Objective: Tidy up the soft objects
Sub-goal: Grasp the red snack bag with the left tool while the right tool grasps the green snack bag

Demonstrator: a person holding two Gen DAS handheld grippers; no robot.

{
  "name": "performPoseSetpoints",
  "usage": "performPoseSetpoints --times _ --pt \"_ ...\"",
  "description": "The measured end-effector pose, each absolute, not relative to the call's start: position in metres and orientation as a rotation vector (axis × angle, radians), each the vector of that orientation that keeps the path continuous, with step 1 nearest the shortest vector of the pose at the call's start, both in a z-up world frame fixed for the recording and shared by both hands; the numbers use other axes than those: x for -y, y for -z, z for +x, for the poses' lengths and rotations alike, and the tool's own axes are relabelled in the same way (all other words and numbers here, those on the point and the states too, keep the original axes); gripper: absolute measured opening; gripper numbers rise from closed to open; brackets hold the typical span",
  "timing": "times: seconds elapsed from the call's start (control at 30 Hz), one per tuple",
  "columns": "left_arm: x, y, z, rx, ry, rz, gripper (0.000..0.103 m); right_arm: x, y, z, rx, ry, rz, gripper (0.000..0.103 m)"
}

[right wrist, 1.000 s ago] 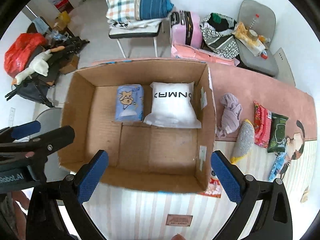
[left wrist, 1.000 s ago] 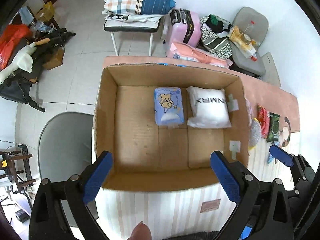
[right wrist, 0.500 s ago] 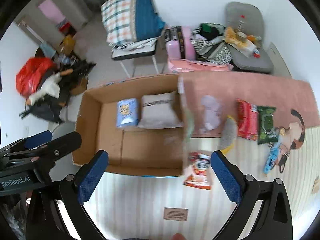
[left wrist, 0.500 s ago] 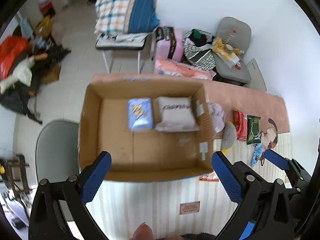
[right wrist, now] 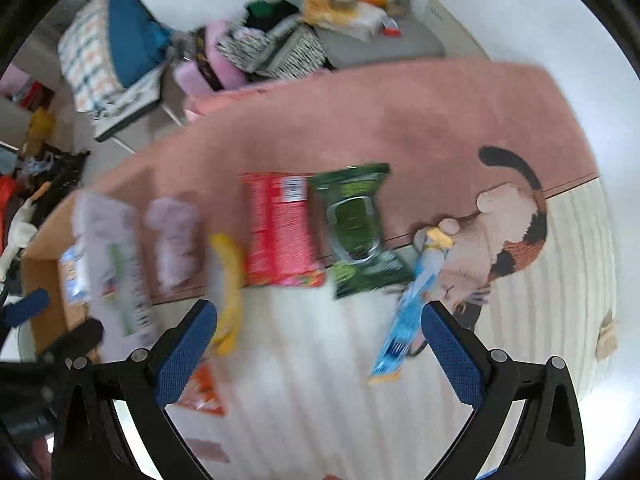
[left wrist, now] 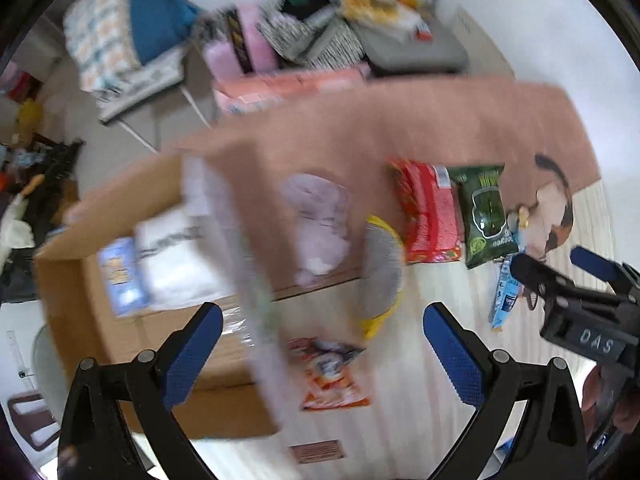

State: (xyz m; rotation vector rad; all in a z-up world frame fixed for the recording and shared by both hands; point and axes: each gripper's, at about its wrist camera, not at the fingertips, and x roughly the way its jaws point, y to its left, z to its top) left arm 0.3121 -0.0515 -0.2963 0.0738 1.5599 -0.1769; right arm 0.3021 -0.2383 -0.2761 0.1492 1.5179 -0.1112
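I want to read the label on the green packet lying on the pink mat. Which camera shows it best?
The right wrist view: the green plastic packet sits near the middle, large, fairly sharp, its flip lid visible. The left wrist view shows the same packet smaller, off to the right, with some lettering visible but small.

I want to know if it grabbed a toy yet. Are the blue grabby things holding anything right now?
No, nothing is held. The left gripper and the right gripper are both open, with only the striped tabletop between their blue pads.
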Motion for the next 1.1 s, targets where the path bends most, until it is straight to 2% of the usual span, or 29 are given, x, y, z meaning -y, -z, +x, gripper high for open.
performPoseSetpoints --times 0.13,0.33,0.4,0.43,0.7,0.83,0.97,1.0,1.07,1.1 --pt "0.077 0.340 0.346 -1.674 0.191 -0.002 0.098 0.263 0.327 0.327 -1.587 0.120 0.190 0.100" --pt "0.101 0.368 0.389 -1.745 0.168 -0.050 0.097 0.279 0.393 0.351 -1.681 0.122 0.255 0.083" --pt "0.109 0.372 0.396 -1.747 0.166 -0.028 0.097 0.279 0.403 0.354 -1.700 0.115 0.237 0.068" --pt "0.114 0.375 0.399 -1.753 0.169 -0.020 0.097 0.283 0.407 0.354 -1.708 0.128 0.218 0.055" --pt "0.149 0.418 0.405 -1.888 0.245 -0.064 0.097 0.335 0.409 0.345 -1.716 0.183 0.320 0.055" --pt "0.167 0.446 0.406 -1.966 0.259 -0.098 0.097 0.346 0.415 0.346 -1.733 0.168 0.330 0.059" --pt "0.178 0.460 0.406 -1.972 0.248 -0.031 0.095 0.351 0.424 0.351 -1.751 0.164 0.338 0.060" --pt "0.179 0.459 0.406 -1.961 0.237 -0.016 0.091 0.350 0.425 0.352 -1.750 0.164 0.331 0.060" --pt "0.183 0.455 0.407 -1.928 0.214 0.041 0.074 0.344 0.428 0.356 -1.757 0.162 0.282 0.060" --pt "0.186 0.451 0.407 -1.904 0.199 0.092 0.053 0.339 0.429 0.359 -1.761 0.162 0.257 0.060"
